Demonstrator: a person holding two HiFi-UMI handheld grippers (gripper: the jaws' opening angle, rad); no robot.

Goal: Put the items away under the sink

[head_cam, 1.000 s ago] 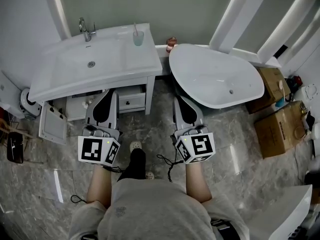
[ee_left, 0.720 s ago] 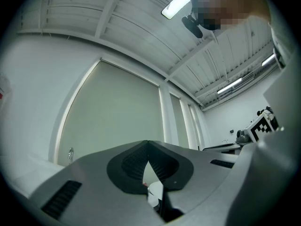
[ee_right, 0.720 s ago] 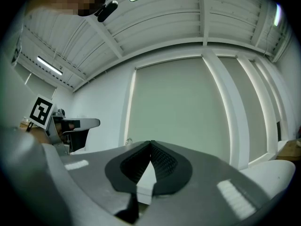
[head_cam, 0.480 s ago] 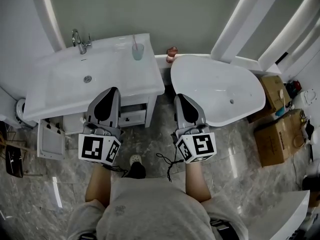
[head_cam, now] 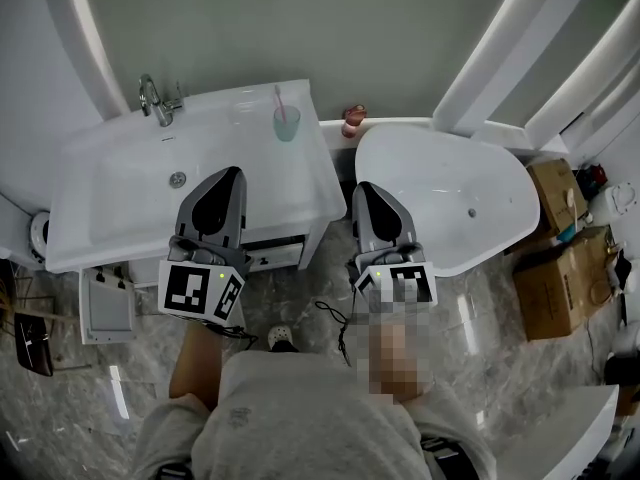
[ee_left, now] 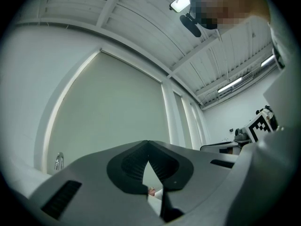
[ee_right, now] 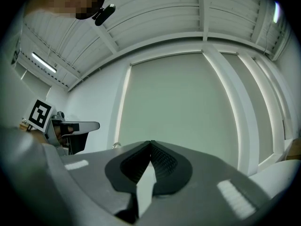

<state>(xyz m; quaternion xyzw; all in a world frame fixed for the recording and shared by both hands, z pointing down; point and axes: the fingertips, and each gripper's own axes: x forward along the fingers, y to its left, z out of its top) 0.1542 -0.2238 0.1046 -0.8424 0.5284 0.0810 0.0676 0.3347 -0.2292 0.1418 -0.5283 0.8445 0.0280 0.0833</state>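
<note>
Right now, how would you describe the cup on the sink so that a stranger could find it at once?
Find the white sink left of the bathtub. Go along its back edge, away from the tap, to the right corner, where the cup stands. It is pale green with a toothbrush standing in it, unlike the small brownish jar on the ledge nearby.

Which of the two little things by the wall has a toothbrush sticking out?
The pale green cup on the sink's back right corner. The reddish jar by the bathtub has nothing sticking out.
</note>
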